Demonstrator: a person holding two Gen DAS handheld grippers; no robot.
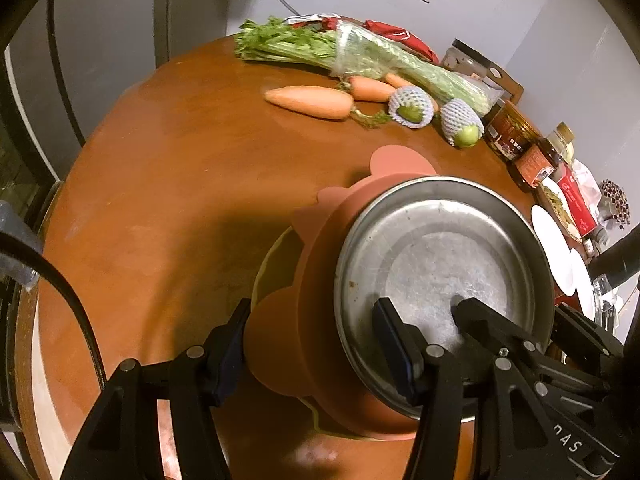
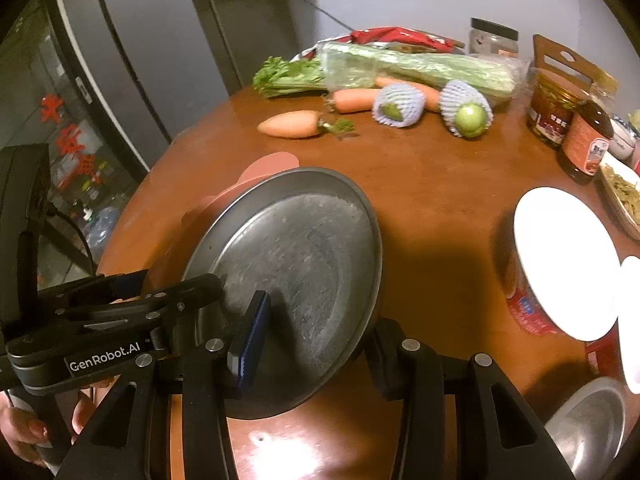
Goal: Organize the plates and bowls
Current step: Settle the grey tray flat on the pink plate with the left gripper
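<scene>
1. The metal plate [image 1: 436, 280] is clamped at its near rim by both grippers: the left gripper [image 1: 310, 344] spans the pink plate [image 1: 316, 280] and the metal rim, while the right gripper [image 2: 316, 344] is closed across the metal plate's near edge.
2. The stack is seen directly ahead of both sets of jaws, tilted, with a yellowish bowl [image 1: 272, 268] beneath.
3. The metal plate is seen empty.
4. A white plate [image 2: 568, 260] lies to the right, nearer the right gripper.
</scene>
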